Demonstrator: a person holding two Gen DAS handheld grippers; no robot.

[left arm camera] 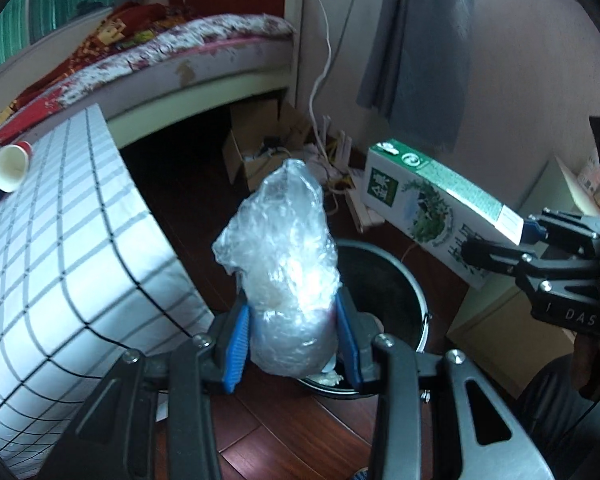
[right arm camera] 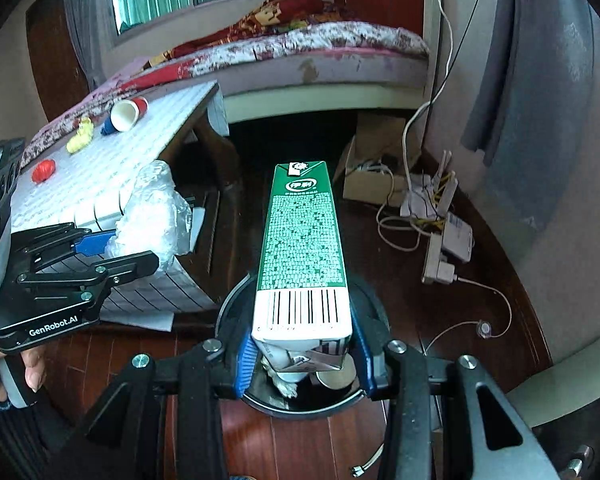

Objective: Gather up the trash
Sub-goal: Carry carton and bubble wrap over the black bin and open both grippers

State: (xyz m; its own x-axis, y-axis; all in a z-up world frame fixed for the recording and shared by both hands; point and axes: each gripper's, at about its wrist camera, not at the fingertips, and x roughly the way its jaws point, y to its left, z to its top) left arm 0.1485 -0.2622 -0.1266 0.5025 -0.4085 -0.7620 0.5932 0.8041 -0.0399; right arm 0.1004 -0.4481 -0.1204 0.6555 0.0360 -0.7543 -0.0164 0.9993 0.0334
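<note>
My left gripper (left arm camera: 294, 344) pinches a crumpled plastic wad (left arm camera: 284, 264). My right gripper (right arm camera: 304, 364) clamps the milk carton (right arm camera: 302, 256), its long axis pointing away along my fingers, above the bin (left arm camera: 396, 280).

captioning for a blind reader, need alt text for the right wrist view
The right gripper clamps a green and white carton above a black bin. At left, the left gripper holds crumpled clear plastic.

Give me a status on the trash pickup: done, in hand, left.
Done: some scraps already lie in the black round bin. In hand: the left gripper holds a crumpled clear plastic bag and the right gripper a green and white milk carton, both over the bin. Left: drop both; a red paper cup lies on the checked tabletop.
</note>
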